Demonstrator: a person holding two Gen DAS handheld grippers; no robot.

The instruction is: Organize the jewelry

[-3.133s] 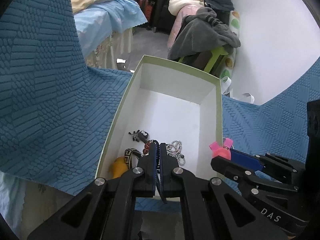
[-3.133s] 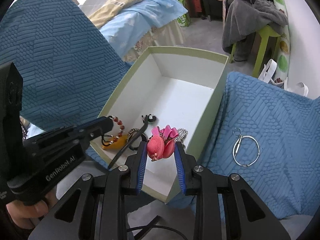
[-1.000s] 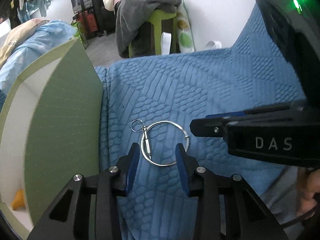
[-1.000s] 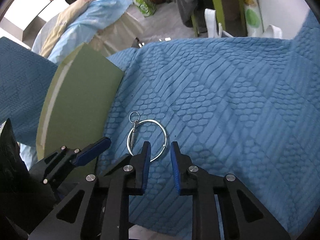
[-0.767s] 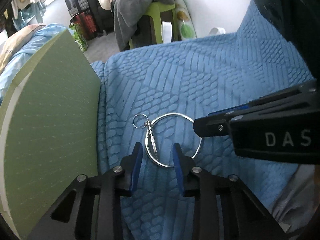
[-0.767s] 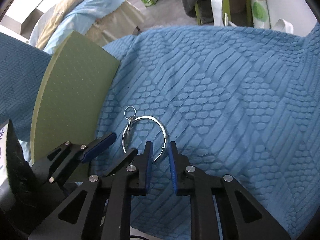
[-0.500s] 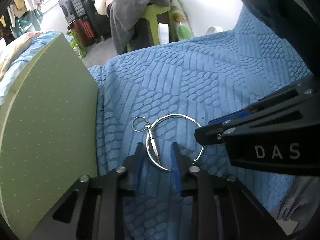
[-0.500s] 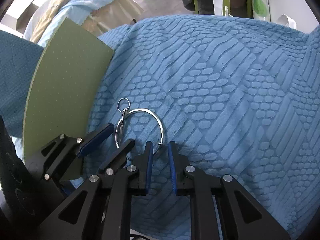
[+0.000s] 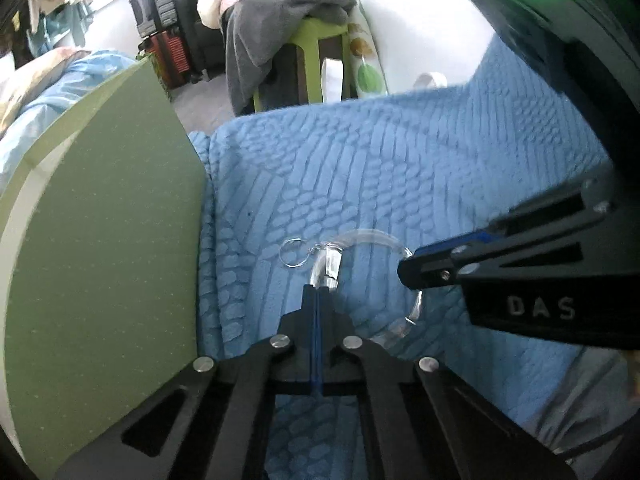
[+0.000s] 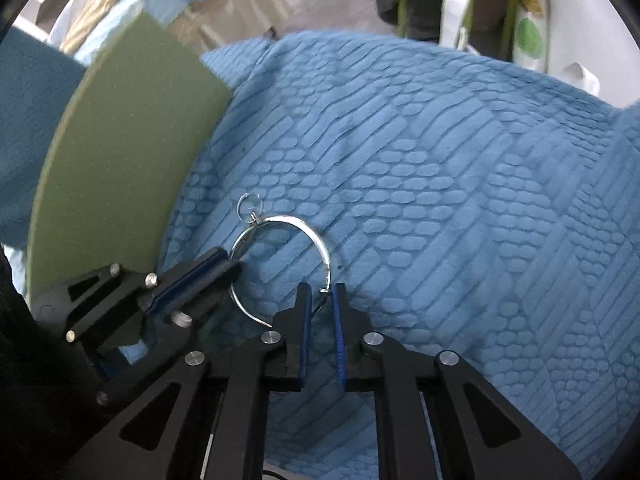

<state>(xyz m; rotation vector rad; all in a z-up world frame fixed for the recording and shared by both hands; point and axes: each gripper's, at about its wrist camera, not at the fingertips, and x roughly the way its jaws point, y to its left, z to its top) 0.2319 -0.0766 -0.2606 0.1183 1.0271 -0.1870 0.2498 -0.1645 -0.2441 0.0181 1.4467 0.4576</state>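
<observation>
Pinching the silver ring (image 10: 280, 264) from both sides: my left gripper (image 9: 317, 294) is clamped on its box-side arc, my right gripper (image 10: 320, 300) closing on its opposite arc, beside the green box (image 10: 120, 152) on the blue blanket (image 10: 440, 200).

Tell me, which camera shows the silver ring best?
The right wrist view: the silver ring looks sharp there, its band seen nearly whole on the blue blanket. In the left wrist view the ring is blurred and partly hidden behind the right gripper.

Black fingers (image 10: 304, 312) with blue pads, silver screws, white "DAS" marking, green light
</observation>
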